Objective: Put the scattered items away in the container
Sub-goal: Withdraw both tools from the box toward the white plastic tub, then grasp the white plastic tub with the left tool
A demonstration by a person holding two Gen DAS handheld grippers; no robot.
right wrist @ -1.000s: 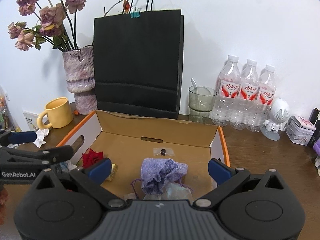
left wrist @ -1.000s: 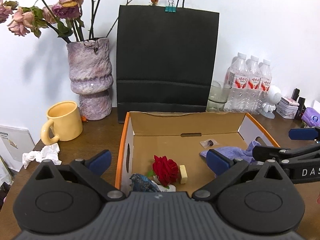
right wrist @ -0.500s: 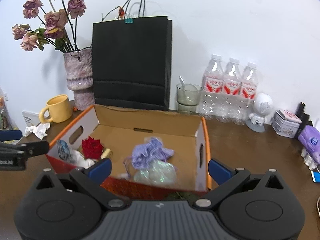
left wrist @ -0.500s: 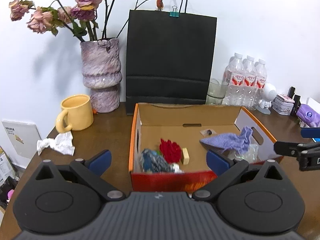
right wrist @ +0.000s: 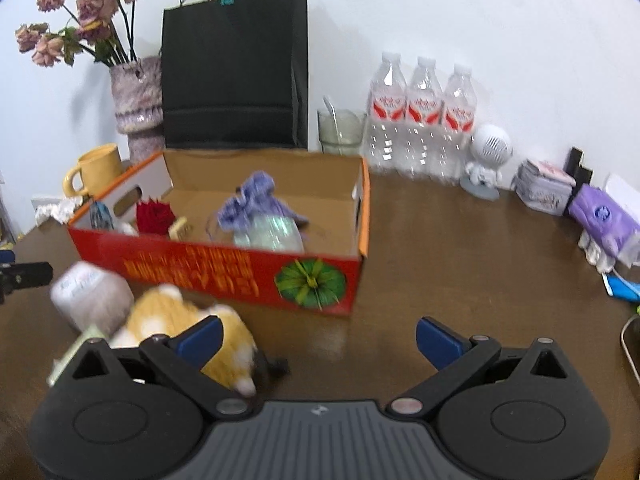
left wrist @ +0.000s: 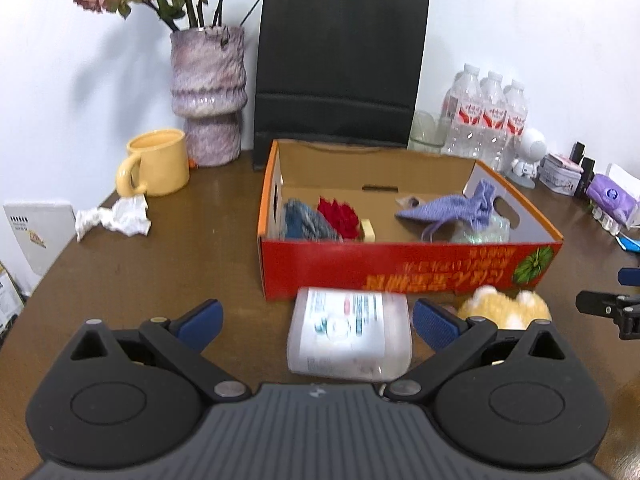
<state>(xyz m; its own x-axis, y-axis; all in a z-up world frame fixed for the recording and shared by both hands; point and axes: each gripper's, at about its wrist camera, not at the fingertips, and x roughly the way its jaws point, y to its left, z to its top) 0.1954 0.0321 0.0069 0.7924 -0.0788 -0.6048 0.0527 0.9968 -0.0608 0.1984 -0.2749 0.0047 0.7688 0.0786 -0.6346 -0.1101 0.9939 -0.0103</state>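
The red cardboard box [left wrist: 408, 268] [right wrist: 224, 266] stands open on the brown table. It holds a purple pouch [left wrist: 452, 210] [right wrist: 256, 204], a red rose [left wrist: 338, 216] [right wrist: 154, 216], a blue item [left wrist: 302, 220] and a small yellow block [left wrist: 367, 232]. A clear plastic jar [left wrist: 350, 334] [right wrist: 90, 298] lies in front of the box, between my left gripper's [left wrist: 316, 316] open fingers. An orange and white plush toy [left wrist: 504, 308] [right wrist: 188, 324] lies beside it, by my right gripper's [right wrist: 318, 332] left finger. Both grippers are open and empty.
A crumpled tissue [left wrist: 114, 218], yellow mug [left wrist: 154, 162], vase [left wrist: 208, 96] and black paper bag [left wrist: 336, 68] stand left and behind the box. Water bottles [right wrist: 420, 120], a glass [right wrist: 340, 130], a white figure [right wrist: 486, 156] and small packs [right wrist: 604, 220] line the right side.
Both grippers have pulled back from over the box toward the table's near edge. The jar and the plush toy have come into view in front of the box.
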